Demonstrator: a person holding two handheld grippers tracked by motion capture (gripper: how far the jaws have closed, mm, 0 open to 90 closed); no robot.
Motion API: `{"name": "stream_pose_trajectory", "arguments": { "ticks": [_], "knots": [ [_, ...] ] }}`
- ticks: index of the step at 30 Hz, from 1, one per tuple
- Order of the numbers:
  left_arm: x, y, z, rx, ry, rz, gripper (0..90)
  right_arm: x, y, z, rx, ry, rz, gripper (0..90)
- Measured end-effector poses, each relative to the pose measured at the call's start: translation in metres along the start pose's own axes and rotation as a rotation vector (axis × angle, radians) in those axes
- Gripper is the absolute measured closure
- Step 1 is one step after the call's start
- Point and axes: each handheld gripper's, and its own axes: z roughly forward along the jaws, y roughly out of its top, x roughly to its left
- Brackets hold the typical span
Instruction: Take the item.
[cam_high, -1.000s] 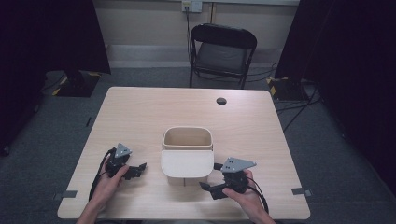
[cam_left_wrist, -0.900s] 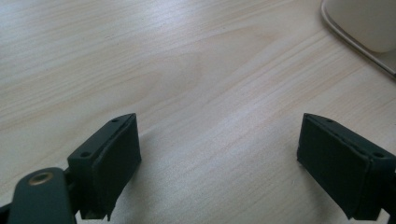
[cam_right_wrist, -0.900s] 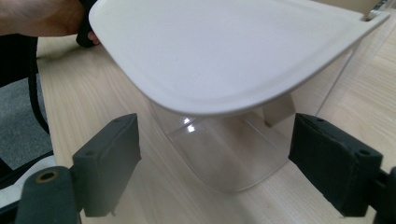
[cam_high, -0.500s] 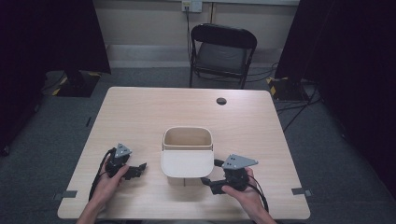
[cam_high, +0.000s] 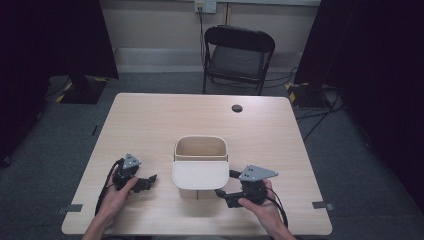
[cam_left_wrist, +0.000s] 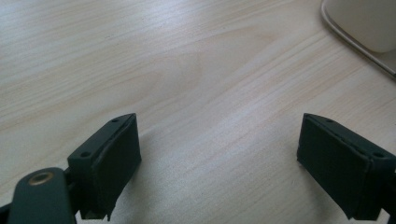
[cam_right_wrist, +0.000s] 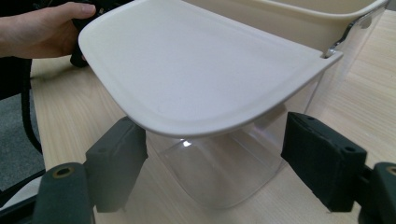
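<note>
A clear bin (cam_right_wrist: 219, 172) with a cream rim (cam_high: 200, 141) stands mid-table. Its cream lid (cam_high: 200, 175) (cam_right_wrist: 201, 70) is swung out flat toward the near edge. My right gripper (cam_high: 225, 183) (cam_right_wrist: 215, 135) lies on the table to the bin's right and reaches under the lid. Its jaws have just been closing and now flank the bin's clear lower corner, with no clear press on the wall. My left gripper (cam_high: 145, 181) (cam_left_wrist: 219, 140) rests open on bare wood left of the bin, nothing between its jaws. The lid's edge (cam_left_wrist: 369, 23) lies off to its right.
The light wooden table (cam_high: 165, 120) has a small dark round spot (cam_high: 237, 108) near its far edge. A black folding chair (cam_high: 239, 52) stands behind the table. Tape marks (cam_high: 69, 208) sit by the near corners. A hand (cam_right_wrist: 42, 28) holds the left gripper beyond the lid.
The right gripper's jaws stand a little closer together around the bin's corner. Both hands and the bin have kept their places.
</note>
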Motion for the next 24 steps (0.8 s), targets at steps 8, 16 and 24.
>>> {"name": "stream_pose_trajectory", "arguments": {
  "ticks": [8,16,24],
  "knots": [
    [0.0001,0.0000,0.0000,0.000,0.000,0.001,12.8,-0.0007,0.0010,-0.0010,-0.007,0.006,0.003,21.6],
    [0.0000,0.0000,0.0000,0.000,0.000,0.000,12.8,-0.0006,0.0027,-0.0023,-0.023,0.009,0.009,20.7],
    [0.0000,0.0000,0.0000,0.000,0.000,0.000,12.8,-0.0008,0.0036,-0.0026,-0.030,0.012,0.013,20.8]
  ]
}}
